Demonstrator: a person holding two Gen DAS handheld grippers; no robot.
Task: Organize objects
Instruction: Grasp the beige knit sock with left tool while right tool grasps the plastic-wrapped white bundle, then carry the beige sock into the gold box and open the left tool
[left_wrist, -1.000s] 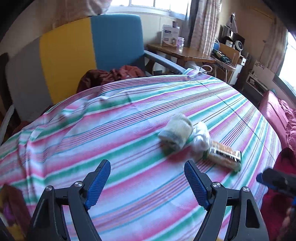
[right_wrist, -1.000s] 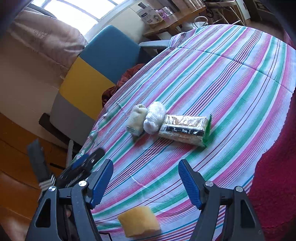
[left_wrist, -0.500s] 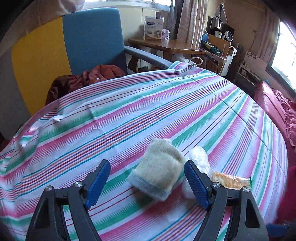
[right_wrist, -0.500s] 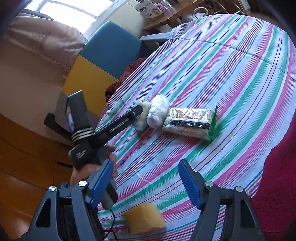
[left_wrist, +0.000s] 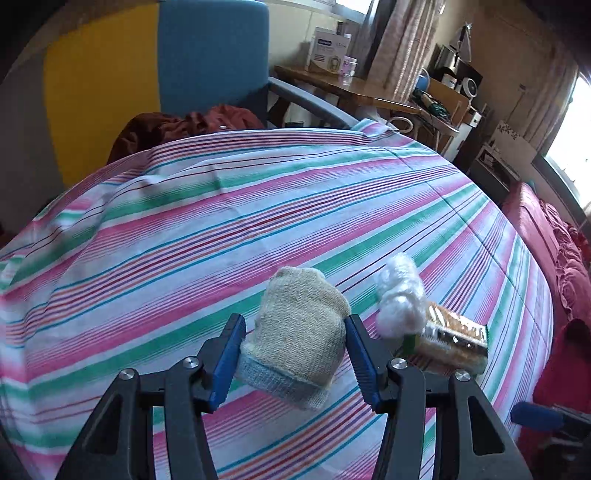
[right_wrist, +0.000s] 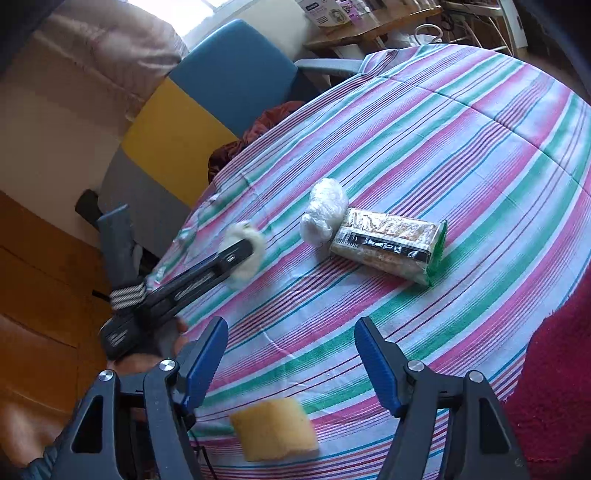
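Note:
My left gripper (left_wrist: 293, 341) is shut on a rolled beige sock (left_wrist: 301, 338) with a grey cuff and holds it just above the striped tablecloth (left_wrist: 207, 229). The sock also shows in the right wrist view (right_wrist: 245, 254), lifted away from the other items. A white crumpled plastic bag (right_wrist: 324, 212) lies against a cracker packet (right_wrist: 388, 245); both also show in the left wrist view, bag (left_wrist: 400, 295) and packet (left_wrist: 448, 341). My right gripper (right_wrist: 291, 363) is open and empty above the table's near edge. A yellow sponge (right_wrist: 275, 430) lies below it.
A blue, yellow and grey chair (left_wrist: 155, 77) with a dark red garment (left_wrist: 177, 125) stands behind the table. A wooden side table (left_wrist: 351, 88) with boxes is farther back. Red fabric (right_wrist: 554, 387) lies off the table's right edge.
My left gripper moved forward to the sock, closed on it and lifted it away from the white bag. The right gripper stayed open and nearly still.

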